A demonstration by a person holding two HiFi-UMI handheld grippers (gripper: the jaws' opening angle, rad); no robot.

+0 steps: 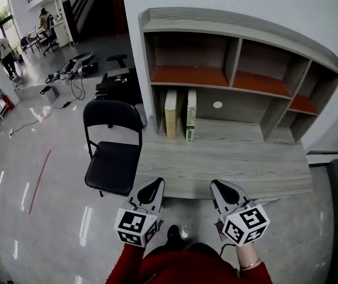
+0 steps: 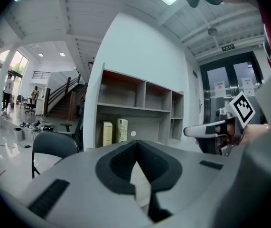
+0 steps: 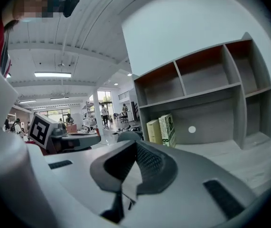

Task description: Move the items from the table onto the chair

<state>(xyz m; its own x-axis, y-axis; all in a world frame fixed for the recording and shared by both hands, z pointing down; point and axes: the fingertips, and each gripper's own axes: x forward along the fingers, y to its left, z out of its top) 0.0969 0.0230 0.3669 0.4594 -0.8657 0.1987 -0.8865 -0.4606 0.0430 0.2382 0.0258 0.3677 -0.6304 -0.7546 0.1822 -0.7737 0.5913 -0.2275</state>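
Big open hall, and nothing's been shifted yet: tan book (image 1: 171, 113) and white-green book (image 1: 190, 115) are stood upright on the worktop (image 1: 234, 158), chair (image 1: 113, 161) is left bare. Left tongs (image 1: 154, 188) and right tongs (image 1: 221, 189) are clenched, nothing grasped.

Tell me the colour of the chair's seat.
The seat is black; the head view shows it best.

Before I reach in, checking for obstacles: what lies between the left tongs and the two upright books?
Only bare tabletop, seen in the head view, lies between the left tongs and the books.
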